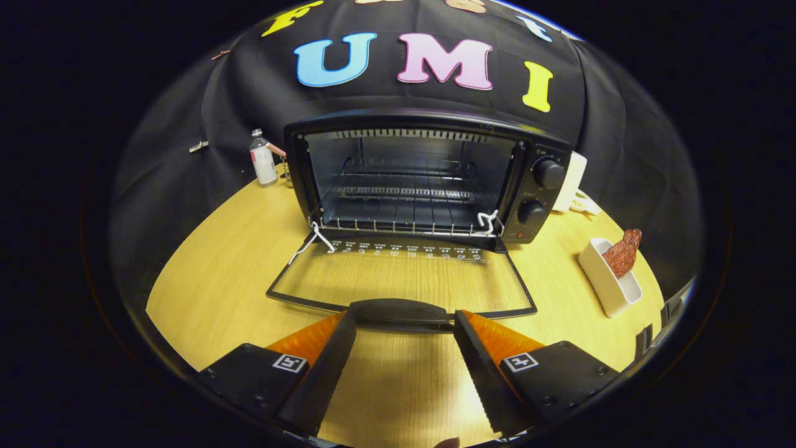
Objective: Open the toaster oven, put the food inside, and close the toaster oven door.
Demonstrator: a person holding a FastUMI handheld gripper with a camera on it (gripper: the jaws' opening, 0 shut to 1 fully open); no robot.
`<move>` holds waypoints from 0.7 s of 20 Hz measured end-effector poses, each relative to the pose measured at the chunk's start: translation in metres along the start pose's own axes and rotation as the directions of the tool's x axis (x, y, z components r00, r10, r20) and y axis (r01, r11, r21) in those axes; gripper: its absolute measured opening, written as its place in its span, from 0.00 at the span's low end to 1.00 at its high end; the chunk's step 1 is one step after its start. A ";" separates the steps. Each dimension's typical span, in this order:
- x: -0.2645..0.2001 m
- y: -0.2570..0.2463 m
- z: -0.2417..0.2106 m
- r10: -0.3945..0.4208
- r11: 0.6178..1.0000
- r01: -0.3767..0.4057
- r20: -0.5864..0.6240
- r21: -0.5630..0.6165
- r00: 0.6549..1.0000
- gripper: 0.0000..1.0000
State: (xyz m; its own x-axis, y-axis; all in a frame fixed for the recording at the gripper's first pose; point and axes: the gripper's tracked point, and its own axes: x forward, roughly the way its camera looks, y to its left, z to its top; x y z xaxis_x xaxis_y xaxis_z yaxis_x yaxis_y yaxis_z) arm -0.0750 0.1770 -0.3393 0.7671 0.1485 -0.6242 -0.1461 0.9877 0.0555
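The toaster oven (429,177) stands at the far middle of the worktop (217,280) with its glass door (404,277) dropped flat toward me, and the claw (404,323) sits at the near edge of that door, its 2 fingers spread wide with the door handle (401,310) lying between their tips; neither finger looks pressed onto it, so I judge it holds nothing. The food (624,252), a reddish-brown piece, leans in a white dish (612,283) well off to the right, apart from both oven and door. The opening seems done and the fetching is what remains. The main risk, as I see it, is the open door itself: it juts out low over the worktop between the claw and the oven mouth, so a swing to the right or a low return carrying the food could knock its corner or drag across the glass. The food sticks up past the dish rim at a tilt, so a pinch too near its top might tip it out, or shove the light dish along the wood. Inside, the wire rack (404,221) has gaps a small piece could slip through. 2 white ties (488,221) hang at the rack's front corners and might snag a finger. A small bottle (263,158) stands far left beside the oven, and something white (572,180) sits behind its right side, both out of the way.
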 end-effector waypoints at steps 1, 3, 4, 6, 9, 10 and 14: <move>0.003 0.000 0.000 0.004 1.000 -0.004 0.016 -0.006 1.000 0.98; -0.002 0.001 -0.001 0.012 0.999 -0.012 0.007 -0.031 1.000 0.97; -0.003 0.005 0.001 0.026 0.999 -0.025 0.010 -0.039 1.000 0.98; -0.008 0.004 0.004 0.046 0.998 -0.045 0.024 -0.045 0.999 0.98; -0.019 -0.003 0.024 0.076 0.996 -0.071 0.078 -0.061 0.994 0.98; -0.024 -0.004 0.032 0.091 0.994 -0.084 0.098 -0.070 0.991 0.98; -0.050 -0.027 0.058 0.152 0.982 -0.131 0.165 -0.134 0.974 0.98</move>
State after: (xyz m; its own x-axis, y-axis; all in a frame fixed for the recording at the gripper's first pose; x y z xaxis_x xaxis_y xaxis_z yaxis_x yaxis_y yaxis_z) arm -0.0734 0.1461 -0.2644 0.8284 0.3031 -0.4710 -0.3277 0.9443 0.0314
